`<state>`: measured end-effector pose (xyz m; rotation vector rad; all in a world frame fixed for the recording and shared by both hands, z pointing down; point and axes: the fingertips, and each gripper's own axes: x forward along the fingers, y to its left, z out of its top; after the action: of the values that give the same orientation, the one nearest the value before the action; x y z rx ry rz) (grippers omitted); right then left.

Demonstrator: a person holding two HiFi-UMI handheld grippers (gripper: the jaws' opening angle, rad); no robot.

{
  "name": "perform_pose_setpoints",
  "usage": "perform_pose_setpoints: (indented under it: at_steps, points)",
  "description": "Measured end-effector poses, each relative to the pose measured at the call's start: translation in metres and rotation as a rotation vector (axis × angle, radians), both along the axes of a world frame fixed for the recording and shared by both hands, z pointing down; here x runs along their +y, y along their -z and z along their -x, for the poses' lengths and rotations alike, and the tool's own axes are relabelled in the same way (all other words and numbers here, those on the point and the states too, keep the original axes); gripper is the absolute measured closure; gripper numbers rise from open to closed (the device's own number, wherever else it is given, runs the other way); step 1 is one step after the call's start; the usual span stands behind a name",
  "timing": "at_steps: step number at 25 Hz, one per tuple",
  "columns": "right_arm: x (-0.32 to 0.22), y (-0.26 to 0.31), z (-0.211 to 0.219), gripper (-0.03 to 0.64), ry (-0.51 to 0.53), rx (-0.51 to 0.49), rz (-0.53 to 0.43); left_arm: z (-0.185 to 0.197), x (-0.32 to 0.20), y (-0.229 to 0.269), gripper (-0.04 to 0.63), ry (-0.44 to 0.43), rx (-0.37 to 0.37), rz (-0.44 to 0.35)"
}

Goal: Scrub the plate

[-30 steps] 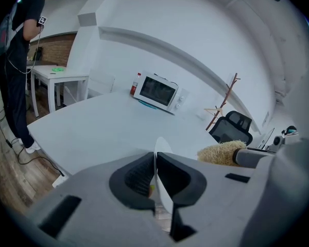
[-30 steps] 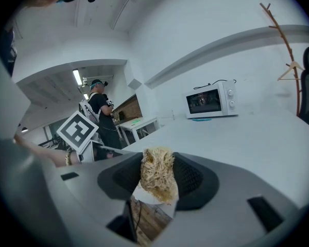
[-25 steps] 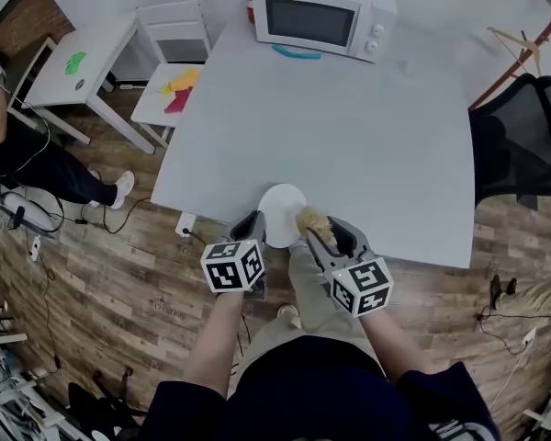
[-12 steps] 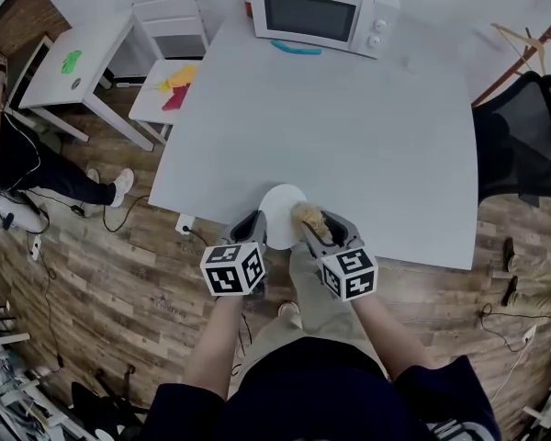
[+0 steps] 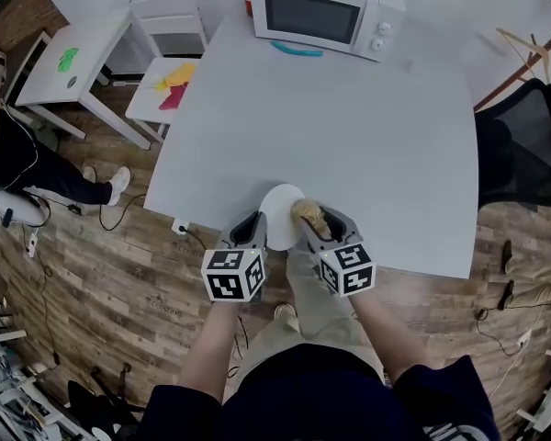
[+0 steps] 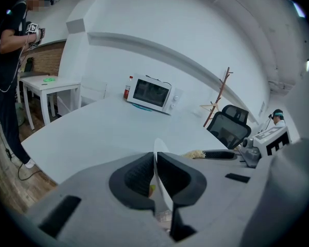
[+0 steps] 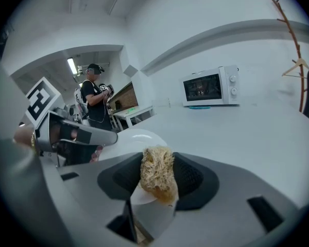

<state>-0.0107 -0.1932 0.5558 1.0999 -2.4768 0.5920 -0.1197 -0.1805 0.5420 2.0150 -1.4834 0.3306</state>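
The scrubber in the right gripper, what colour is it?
Straw-tan, a fibrous scrubber; clearest in the right gripper view.

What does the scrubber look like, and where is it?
Find the big white table with the microwave at its far end. At its near edge, the right gripper is shut on the scrubber. It is a tan, fuzzy lump beside the smooth white plate.

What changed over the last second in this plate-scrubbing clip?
The right gripper, shut on the scrubber, slid slightly left and forward, toward the plate. Nothing was picked up or released. The left gripper still clamps the plate's edge, and the plate stays at the near edge of the table.
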Motion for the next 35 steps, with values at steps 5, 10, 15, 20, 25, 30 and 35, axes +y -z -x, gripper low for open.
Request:
perform_pose_setpoints:
  at_steps: [5,10,15,20,25,30,35]
  points:
    - [-0.019,0.005,0.004,0.436,0.011,0.007,-0.027,0.001,-0.008,0.000,0.561,-0.022,-0.026,-0.004]
    - [-0.031,0.019,0.014,0.436,0.012,-0.021,-0.048,-0.001,-0.011,-0.001,0.561,-0.015,-0.025,-0.004]
    - [-0.027,0.035,0.034,0.436,0.055,-0.069,-0.059,0.000,-0.017,-0.003,0.561,0.004,-0.019,0.007]
    - [-0.012,0.043,0.050,0.436,0.118,-0.107,-0.064,0.004,-0.020,-0.006,0.561,0.017,-0.021,0.011]
    - [0.008,0.040,0.055,0.436,0.150,-0.122,-0.045,0.006,-0.021,-0.007,0.561,0.031,-0.023,0.013]
    - [0.031,0.027,0.052,0.436,0.162,-0.116,-0.011,0.007,-0.021,-0.010,0.560,0.045,-0.032,0.019]
    - [0.043,0.013,0.040,0.436,0.173,-0.071,0.004,0.010,-0.020,-0.011,0.560,0.055,-0.030,0.019]
